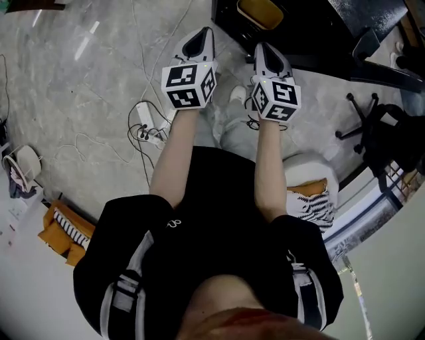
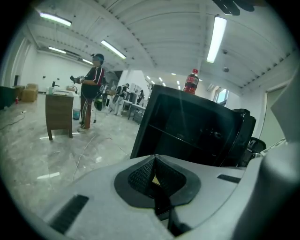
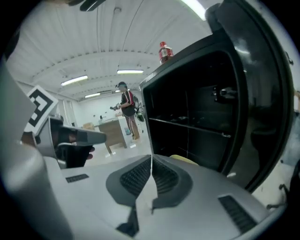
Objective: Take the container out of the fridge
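A small black fridge (image 1: 292,26) stands open on the floor ahead of me; the right gripper view looks into its dark shelves (image 3: 197,126). A yellow container (image 1: 260,12) sits low inside, and its rim (image 3: 183,160) peeks over my right jaws. My left gripper (image 1: 197,41) is shut and empty, a short way left of the fridge front (image 2: 187,131). My right gripper (image 1: 265,53) is shut with nothing in it, pointing at the fridge opening, apart from the container.
A red-labelled bottle (image 2: 191,82) stands on top of the fridge. The fridge door (image 3: 262,93) hangs open at the right. A power strip and cables (image 1: 149,129) lie on the marble floor. An office chair (image 1: 382,126) is at right. A person (image 2: 89,91) stands by a wooden cabinet far off.
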Demonstrator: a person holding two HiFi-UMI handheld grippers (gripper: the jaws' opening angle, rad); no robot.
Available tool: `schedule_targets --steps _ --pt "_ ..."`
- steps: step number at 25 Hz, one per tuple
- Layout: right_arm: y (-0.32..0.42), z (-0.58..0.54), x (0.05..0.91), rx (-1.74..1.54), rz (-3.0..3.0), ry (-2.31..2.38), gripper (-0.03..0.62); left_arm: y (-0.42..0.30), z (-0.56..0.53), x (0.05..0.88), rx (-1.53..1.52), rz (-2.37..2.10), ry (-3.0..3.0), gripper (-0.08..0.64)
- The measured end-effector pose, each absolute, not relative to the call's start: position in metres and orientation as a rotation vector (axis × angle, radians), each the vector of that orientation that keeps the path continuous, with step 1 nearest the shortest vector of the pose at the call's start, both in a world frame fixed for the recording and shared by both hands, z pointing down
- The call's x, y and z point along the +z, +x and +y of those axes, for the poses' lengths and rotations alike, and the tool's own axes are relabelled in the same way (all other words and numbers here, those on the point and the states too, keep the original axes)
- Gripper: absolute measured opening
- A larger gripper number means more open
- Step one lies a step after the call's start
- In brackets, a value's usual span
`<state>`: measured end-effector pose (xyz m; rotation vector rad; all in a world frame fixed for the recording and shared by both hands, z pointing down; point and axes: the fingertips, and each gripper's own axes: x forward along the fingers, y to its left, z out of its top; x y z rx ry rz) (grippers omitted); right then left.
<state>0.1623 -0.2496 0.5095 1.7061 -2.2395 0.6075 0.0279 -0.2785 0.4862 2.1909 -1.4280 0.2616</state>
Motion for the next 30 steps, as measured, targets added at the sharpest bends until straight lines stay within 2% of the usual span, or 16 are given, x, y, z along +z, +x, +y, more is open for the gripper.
schedule_targets --steps 11,22,30 --pt "0.146 -0.295 0.612 0.210 -1.937 1.306 0.014 0.015 -0.269 0.550 0.240 -1.473 2.027 0.008" --pt "0.155 -0.361 0.688 0.078 -1.710 1.107 0.015 -0.029 -0.278 0.593 0.320 -1.491 2.003 0.008" --pt "0.167 -0.367 0.739 0.044 -1.590 0.926 0.015 -0.044 -0.272 0.604 0.320 -1.496 1.982 0.008"
